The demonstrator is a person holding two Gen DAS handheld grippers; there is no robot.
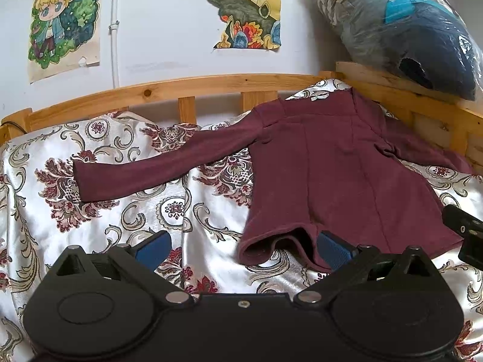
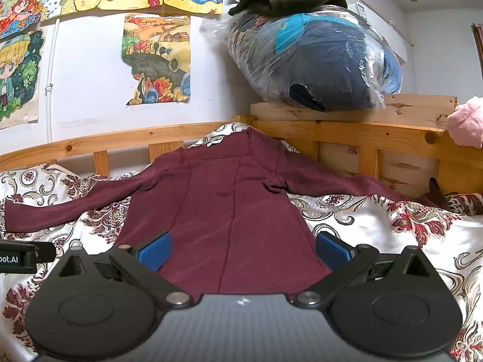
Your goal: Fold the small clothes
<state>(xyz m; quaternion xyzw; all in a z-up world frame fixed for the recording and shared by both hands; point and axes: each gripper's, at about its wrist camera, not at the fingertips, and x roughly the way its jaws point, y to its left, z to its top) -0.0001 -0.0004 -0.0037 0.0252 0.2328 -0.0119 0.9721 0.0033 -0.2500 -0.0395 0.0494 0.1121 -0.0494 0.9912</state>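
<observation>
A small maroon long-sleeved garment (image 1: 332, 163) lies spread flat on the patterned bedspread (image 1: 126, 211), collar toward the wall, both sleeves stretched out sideways. My left gripper (image 1: 244, 249) is open over the garment's lower left hem corner, its right blue pad (image 1: 333, 249) at the hem, its left pad over the bedspread. In the right wrist view the same garment (image 2: 229, 199) fills the middle, and my right gripper (image 2: 243, 250) is open with the lower hem lying between its blue pads. Nothing is held. Part of the right gripper (image 1: 465, 232) shows at the left view's right edge.
A wooden bed rail (image 1: 187, 86) runs behind the garment along a white wall with drawings. A plastic bag of clothes (image 2: 314, 60) sits on the wooden headboard (image 2: 377, 138) at the right, dark cloth on top. A pink item (image 2: 466, 120) hangs at far right.
</observation>
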